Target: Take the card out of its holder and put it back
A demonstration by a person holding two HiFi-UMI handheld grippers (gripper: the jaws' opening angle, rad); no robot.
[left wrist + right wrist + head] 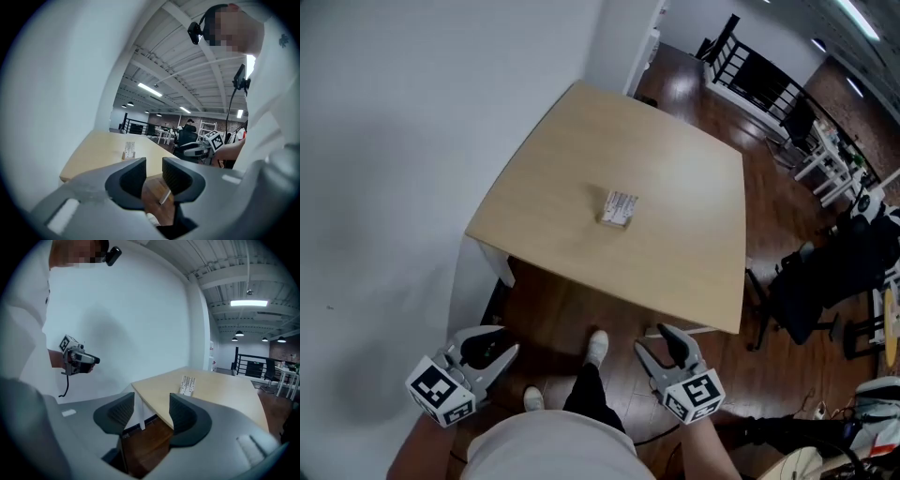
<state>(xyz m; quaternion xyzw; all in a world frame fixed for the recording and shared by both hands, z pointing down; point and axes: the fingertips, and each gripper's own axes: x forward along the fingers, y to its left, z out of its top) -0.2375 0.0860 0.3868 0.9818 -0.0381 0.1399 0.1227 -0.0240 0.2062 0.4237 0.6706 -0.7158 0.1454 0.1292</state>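
**Two empty grippers held short of the table, card in its holder**

The grey right gripper (152, 404) has its jaws wide apart with nothing between them, and the grey left gripper (153, 171) has its jaws only narrowly parted, also empty. The small white printed card (622, 202) stands in its little pale wooden holder (615, 221) near the middle of the light wooden table (581, 150), well apart from both grippers. The card's print is too small to read. Open tabletop reaches every edge, with the white wall (412, 141) to the left and the dark wood floor (562, 309) below.
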